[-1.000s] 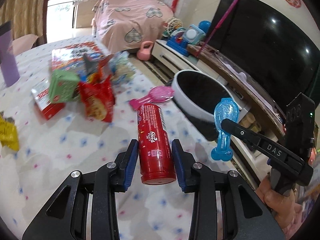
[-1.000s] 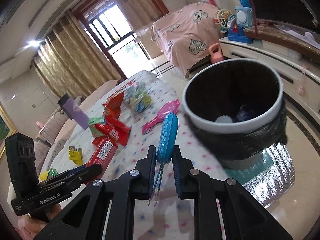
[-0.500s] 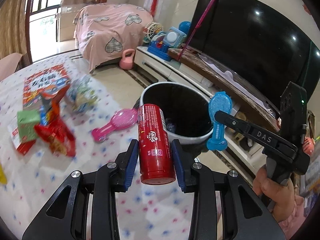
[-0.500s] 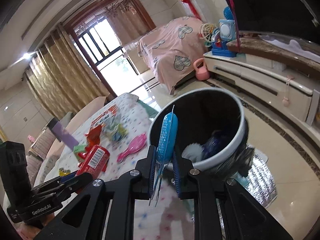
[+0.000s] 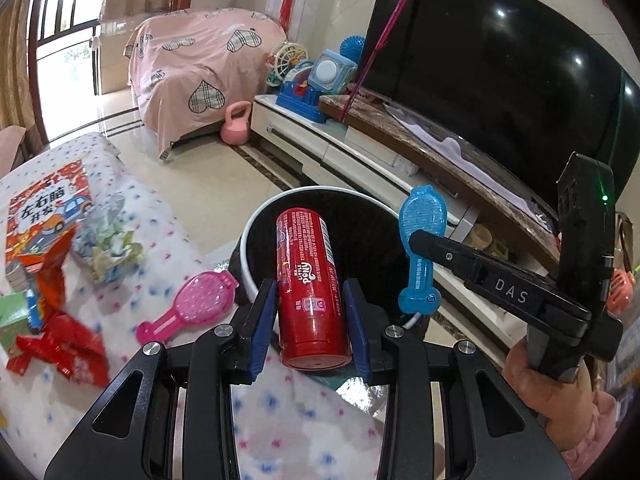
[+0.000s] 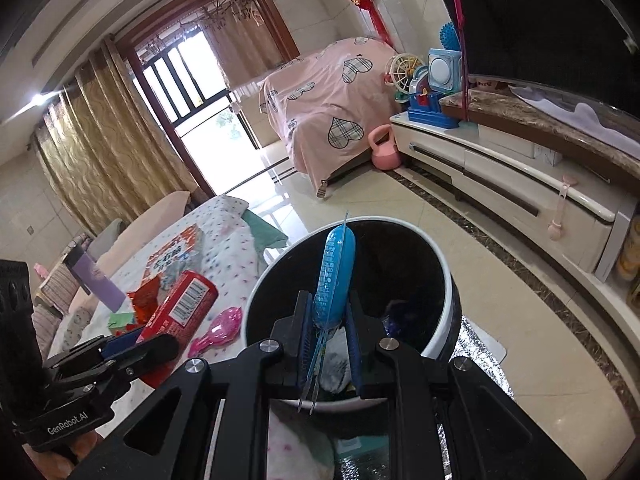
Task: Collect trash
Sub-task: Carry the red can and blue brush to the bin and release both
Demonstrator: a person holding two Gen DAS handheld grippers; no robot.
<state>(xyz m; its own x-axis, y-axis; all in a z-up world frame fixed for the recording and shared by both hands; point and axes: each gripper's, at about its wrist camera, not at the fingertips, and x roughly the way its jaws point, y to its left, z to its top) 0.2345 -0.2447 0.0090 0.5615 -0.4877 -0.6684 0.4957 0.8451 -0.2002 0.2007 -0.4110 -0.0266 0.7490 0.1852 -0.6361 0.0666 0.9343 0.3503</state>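
The left gripper (image 5: 310, 320) is clamped on a red can (image 5: 310, 286) that hangs over the near rim of the bin (image 5: 256, 224), and the right gripper (image 6: 329, 334) pinches a blue brush (image 6: 334, 276) edge-on above the bin's mouth. Both grippers slant down toward the bin from its table side. Released too near that rim, the can could strike it and roll back toward the pink brush (image 5: 186, 312); the blue brush's long handle might catch on the rim.

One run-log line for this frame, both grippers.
left gripper: shut on red cylindrical can | right gripper: shut on blue plastic brush | both over white-rimmed black bin | nothing released
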